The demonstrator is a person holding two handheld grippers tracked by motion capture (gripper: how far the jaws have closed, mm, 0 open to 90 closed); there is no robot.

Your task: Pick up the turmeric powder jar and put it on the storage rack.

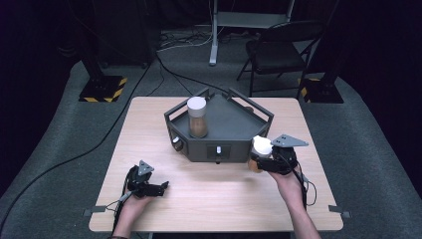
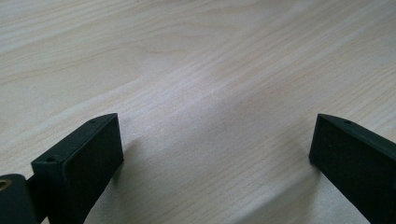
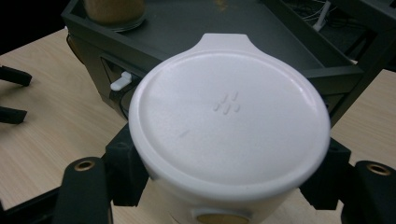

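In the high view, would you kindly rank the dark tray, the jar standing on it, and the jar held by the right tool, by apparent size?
1. Dark tray
2. Jar on the tray
3. Held jar in the right tool; partly hidden, so this ranking is unsure.

Left black two-jaw gripper (image 1: 158,188) low over the near left of the tabletop, jaws wide apart, nothing between them, forearm entering from the bottom edge. Right black two-jaw gripper (image 1: 259,160) raised at the near right, jaws clamped on a white-lidded jar (image 3: 229,123) held upright.

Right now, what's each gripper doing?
Left gripper: jaws open, holding nothing, above the table.
Right gripper: jaws shut on the white-lidded jar.
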